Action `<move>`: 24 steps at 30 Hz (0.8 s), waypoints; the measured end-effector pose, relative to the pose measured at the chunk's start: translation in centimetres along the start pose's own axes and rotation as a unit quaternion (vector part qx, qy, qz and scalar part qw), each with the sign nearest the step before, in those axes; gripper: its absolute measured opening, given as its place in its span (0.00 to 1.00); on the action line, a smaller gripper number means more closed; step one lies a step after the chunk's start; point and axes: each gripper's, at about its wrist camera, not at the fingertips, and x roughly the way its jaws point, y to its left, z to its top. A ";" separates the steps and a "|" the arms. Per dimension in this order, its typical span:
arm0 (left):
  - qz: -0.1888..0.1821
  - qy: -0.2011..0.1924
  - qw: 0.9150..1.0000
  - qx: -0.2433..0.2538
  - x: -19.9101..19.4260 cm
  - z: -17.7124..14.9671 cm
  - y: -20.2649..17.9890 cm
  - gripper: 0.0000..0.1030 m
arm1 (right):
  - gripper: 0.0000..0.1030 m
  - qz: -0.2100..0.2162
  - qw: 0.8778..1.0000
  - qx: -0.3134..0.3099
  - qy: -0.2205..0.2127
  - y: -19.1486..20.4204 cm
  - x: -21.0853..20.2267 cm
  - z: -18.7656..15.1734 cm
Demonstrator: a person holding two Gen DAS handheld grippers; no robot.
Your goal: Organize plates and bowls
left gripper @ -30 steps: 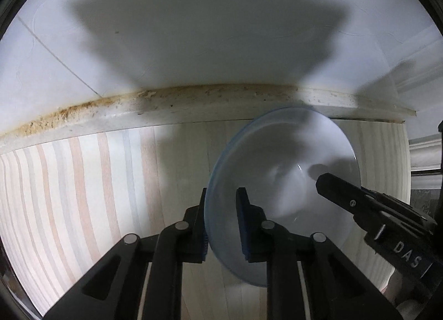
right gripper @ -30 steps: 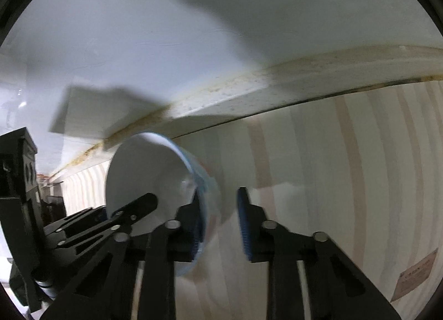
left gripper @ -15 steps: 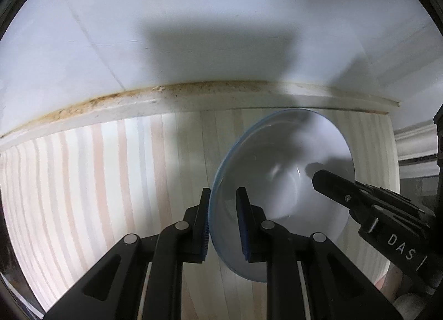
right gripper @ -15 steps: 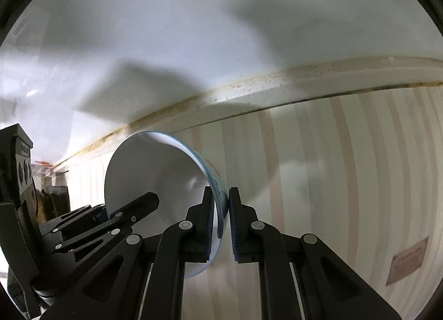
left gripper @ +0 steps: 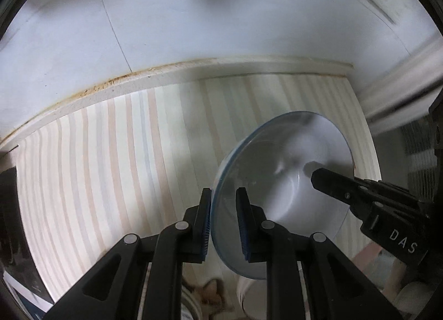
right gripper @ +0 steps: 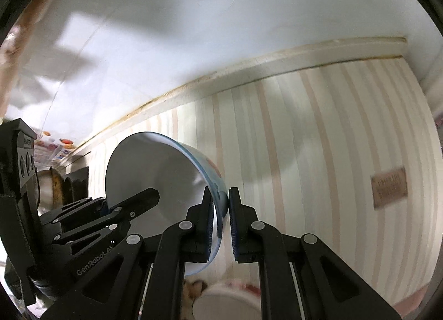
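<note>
Both tongs grip 1 bowl [left gripper: 288,178] in the air above the striped counter [left gripper: 110,159]. The left gripper [left gripper: 223,220] is clamped on its rim at 9 o'clock, the right gripper [right gripper: 221,220] on the opposite rim at 3 o'clock. Neither is nearer; its mouth faces up.

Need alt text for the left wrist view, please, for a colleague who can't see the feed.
The left gripper is shut on the near rim of a white bowl with a blue edge, held above a striped tabletop. The right gripper grips its far rim, against a white wall.
</note>
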 end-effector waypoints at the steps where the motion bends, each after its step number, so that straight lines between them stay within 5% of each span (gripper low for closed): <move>1: -0.001 0.000 1.000 0.006 -0.5 -0.9 -0.4 0.15 | 0.12 0.001 1.000 0.003 -0.003 -0.1 -0.8 -0.9; 14: -0.015 0.045 0.998 0.042 0.9 -8.4 -3.5 0.15 | 0.12 -0.001 0.999 0.036 0.032 -3.7 -4.5 -13.0; 24: -0.004 0.100 0.993 0.063 3.5 -10.5 -4.9 0.15 | 0.12 -0.004 0.994 0.070 0.082 -6.0 -2.4 -16.6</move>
